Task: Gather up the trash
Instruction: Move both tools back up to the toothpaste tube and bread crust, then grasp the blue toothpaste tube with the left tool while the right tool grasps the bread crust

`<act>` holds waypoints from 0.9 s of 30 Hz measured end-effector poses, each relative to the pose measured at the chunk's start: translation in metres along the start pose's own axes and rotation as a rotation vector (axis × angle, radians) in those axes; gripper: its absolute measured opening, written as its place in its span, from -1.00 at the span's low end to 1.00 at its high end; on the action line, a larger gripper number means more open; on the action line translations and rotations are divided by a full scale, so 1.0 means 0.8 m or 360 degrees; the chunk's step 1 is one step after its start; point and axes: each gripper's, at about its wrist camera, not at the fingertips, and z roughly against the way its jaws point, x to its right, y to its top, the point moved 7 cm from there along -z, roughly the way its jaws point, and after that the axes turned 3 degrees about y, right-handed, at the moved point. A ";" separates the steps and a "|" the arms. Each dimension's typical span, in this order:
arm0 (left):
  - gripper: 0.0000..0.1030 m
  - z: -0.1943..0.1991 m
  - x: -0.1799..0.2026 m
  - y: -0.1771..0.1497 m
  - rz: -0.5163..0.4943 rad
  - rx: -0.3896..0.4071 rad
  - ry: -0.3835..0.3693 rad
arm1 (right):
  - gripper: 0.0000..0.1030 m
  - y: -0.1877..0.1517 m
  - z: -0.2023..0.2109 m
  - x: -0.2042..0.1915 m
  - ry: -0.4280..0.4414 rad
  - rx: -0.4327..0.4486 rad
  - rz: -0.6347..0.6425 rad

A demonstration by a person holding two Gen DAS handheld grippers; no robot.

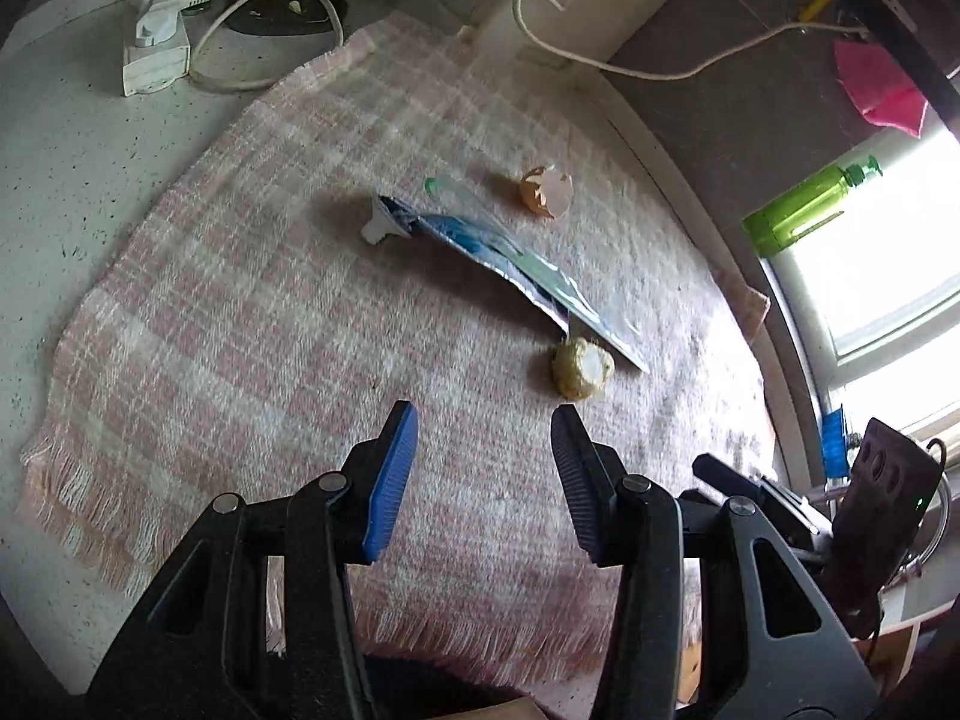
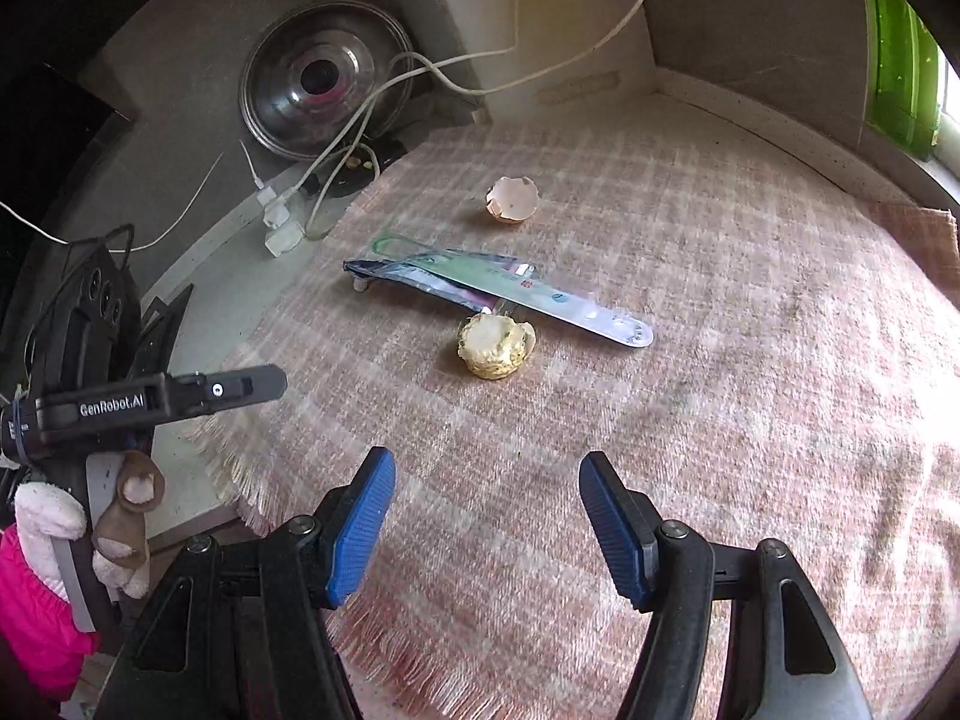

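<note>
In the left wrist view, the left gripper (image 1: 485, 414) hangs over a pink checked cloth (image 1: 252, 276) with its jaws spread wide and nothing between them. Just beyond its right fingertip lies a crumpled gold foil wrapper (image 1: 582, 369), resting on the cloth and touching the near end of a flattened tube (image 1: 498, 258), which runs diagonally away toward its white nozzle at the far left. Past the tube, apart from it, sits a broken eggshell (image 1: 546, 192). The cloth covers a speckled counter (image 1: 78, 168); a white power strip (image 1: 153, 42) with cables sits at the far left corner, and a green bottle (image 1: 804, 207) stands by the window at right. In the right wrist view, the right gripper (image 2: 487, 459) is likewise wide open and empty above the cloth (image 2: 750, 396). The foil (image 2: 495, 348) lies ahead of it, touching the tube (image 2: 498, 294), and the eggshell (image 2: 512, 199) lies farther back, clear of both. The left gripper (image 2: 180, 393) shows at the left edge, held in a gloved hand (image 2: 90, 534). A steel lid (image 2: 327, 75) leans against the back wall, beside the power strip (image 2: 279, 219).
</note>
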 end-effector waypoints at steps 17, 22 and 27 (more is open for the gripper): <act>-0.41 -0.088 -0.021 0.074 0.0398 0.0006 -0.0065 | 0.20 0.033 -0.057 0.008 -0.0004 -0.0072 0.0051; -0.58 -0.100 -0.020 0.085 0.0381 0.0014 -0.0062 | 0.19 0.038 -0.068 0.009 0.0003 -0.0088 0.0055; -0.60 -0.109 -0.021 0.092 0.0401 0.0031 -0.0088 | 0.17 0.043 -0.079 0.007 0.0013 -0.0106 0.0057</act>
